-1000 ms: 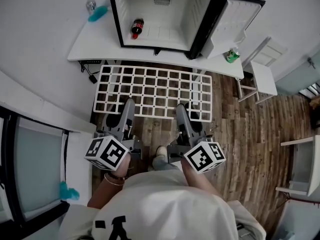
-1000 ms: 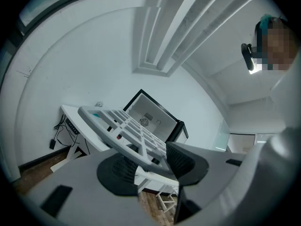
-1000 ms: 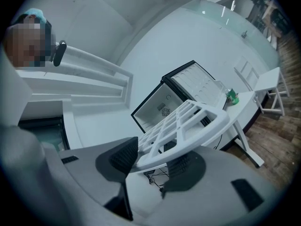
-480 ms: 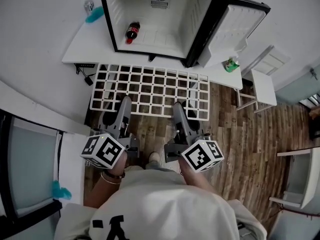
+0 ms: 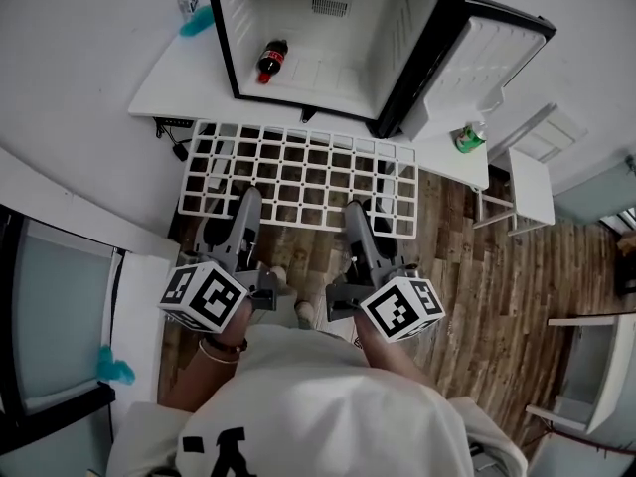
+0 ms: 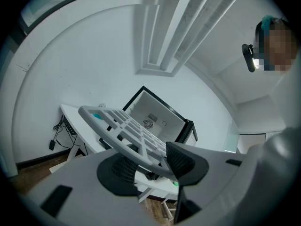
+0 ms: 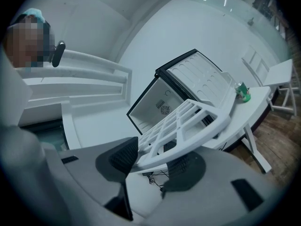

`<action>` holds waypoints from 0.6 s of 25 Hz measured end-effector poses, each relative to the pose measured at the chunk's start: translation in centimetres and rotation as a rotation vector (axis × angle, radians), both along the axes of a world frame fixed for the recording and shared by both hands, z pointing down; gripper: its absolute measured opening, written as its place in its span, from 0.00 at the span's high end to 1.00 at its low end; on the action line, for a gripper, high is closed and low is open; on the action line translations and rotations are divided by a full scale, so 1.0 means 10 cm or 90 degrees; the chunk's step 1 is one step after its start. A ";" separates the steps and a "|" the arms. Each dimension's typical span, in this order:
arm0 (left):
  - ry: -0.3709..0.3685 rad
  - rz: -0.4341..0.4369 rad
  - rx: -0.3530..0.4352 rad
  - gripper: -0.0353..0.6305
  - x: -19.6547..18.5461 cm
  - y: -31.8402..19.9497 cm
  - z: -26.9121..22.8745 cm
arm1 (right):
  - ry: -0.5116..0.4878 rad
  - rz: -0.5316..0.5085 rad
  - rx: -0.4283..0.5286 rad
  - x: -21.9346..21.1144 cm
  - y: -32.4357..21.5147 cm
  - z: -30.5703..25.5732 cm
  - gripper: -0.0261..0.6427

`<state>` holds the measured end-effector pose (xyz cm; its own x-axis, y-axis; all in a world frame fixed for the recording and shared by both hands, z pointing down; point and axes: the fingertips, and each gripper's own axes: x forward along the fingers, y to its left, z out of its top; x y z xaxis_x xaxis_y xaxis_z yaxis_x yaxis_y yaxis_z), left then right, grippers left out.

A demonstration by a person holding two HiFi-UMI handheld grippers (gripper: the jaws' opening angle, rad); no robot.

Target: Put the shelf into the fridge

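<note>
Two grippers carry the grid shelf toward the open fridge.
The left gripper (image 5: 246, 199) and the right gripper (image 5: 355, 211) each clamp their jaws on the near edge of the white shelf (image 5: 298, 172). It is held flat above the wooden floor (image 5: 467, 296), with its far edge by the table (image 5: 174, 82) bearing the fridge (image 5: 386, 28), where a bottle (image 5: 271, 59) lies.

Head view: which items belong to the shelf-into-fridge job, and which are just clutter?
Job:
- shelf, white grid, clamped at its near edge by the left gripper and right gripper
- fridge, open, on the table

Lying about:
- cola bottle on the fridge floor
- green can, table's right end
- teal object, table's left end
</note>
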<state>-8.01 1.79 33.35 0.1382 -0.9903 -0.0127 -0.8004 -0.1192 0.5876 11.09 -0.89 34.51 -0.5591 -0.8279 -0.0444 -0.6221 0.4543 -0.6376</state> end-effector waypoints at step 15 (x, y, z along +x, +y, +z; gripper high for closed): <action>0.005 0.001 -0.001 0.69 -0.11 -0.35 0.04 | 0.001 -0.002 0.001 -0.10 -0.36 0.03 0.70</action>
<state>-9.06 -1.74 33.73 0.1389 -0.9902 -0.0126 -0.7959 -0.1192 0.5936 10.05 -4.51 34.77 -0.5615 -0.8263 -0.0443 -0.6220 0.4567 -0.6360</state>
